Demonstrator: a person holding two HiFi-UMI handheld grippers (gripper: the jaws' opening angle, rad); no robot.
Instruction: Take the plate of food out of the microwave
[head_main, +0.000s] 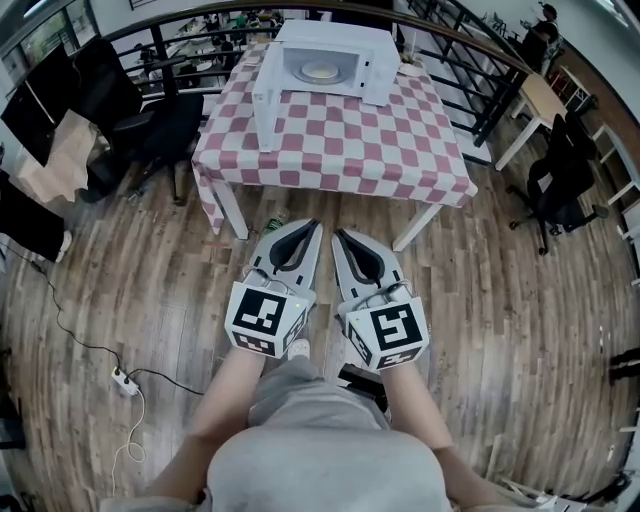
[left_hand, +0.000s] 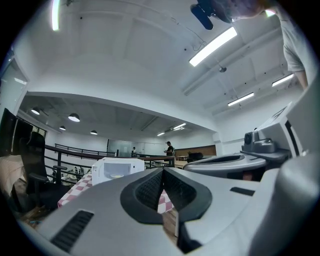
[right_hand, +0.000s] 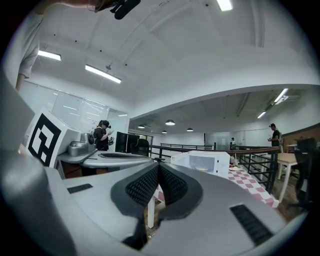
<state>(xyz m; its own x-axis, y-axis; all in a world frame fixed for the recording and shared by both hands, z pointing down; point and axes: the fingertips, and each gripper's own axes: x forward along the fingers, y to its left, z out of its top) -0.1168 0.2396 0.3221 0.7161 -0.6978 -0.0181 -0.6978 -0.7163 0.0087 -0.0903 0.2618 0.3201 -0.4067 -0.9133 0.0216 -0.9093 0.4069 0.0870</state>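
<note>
A white microwave (head_main: 325, 62) stands with its door (head_main: 267, 107) swung open on a table (head_main: 330, 150) covered in red-and-white check. Inside it sits a plate of food (head_main: 320, 72). The microwave (left_hand: 117, 170) shows far off in the left gripper view, and the microwave (right_hand: 205, 163) also in the right gripper view. Both grippers are held side by side above the wooden floor, well short of the table. My left gripper (head_main: 311, 226) is shut with nothing in it. My right gripper (head_main: 341, 237) is shut and empty too.
Black office chairs (head_main: 150, 120) stand left of the table, and another chair (head_main: 560, 180) at the right. A black railing (head_main: 470, 70) runs behind the table. A power strip (head_main: 125, 381) with cable lies on the floor at the left. People stand in the distance.
</note>
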